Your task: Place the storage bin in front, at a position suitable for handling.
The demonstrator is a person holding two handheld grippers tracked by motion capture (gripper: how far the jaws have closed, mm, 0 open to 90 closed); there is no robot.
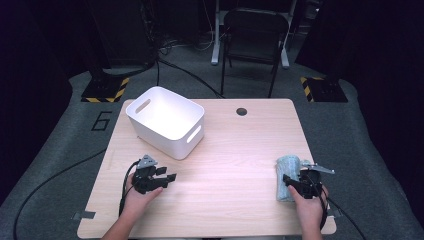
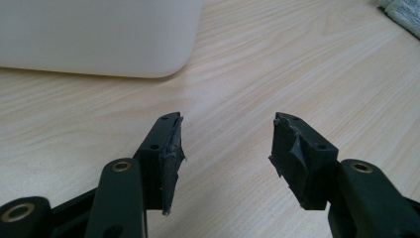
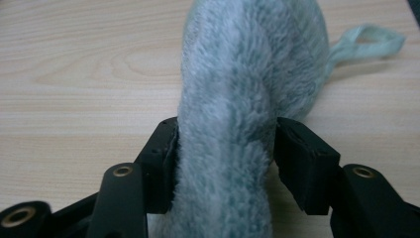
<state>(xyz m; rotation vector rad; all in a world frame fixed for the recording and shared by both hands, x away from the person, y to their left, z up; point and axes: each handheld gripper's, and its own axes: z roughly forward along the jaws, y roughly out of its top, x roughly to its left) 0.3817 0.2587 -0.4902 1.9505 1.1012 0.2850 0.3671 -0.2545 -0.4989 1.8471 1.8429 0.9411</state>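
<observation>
- Underneath, a pale wooden table (image 1: 235,165) on grey floor, white bin (image 1: 165,121) at its left.
- Left gripper (image 2: 225,144) rests gaping, empty.
- Right gripper (image 3: 225,148) clamps the rolled towel (image 3: 247,74).

Lab: hazard-taped floor plates (image 1: 106,89), cables (image 1: 180,70)

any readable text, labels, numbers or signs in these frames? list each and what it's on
"6": large dark numeral on the grey floor mat, left of the table.
Yellow-black hazard stripes, no words: on the two dark floor plates.
No print is visible on the white bin, the rolled towel or the grippers.
</observation>
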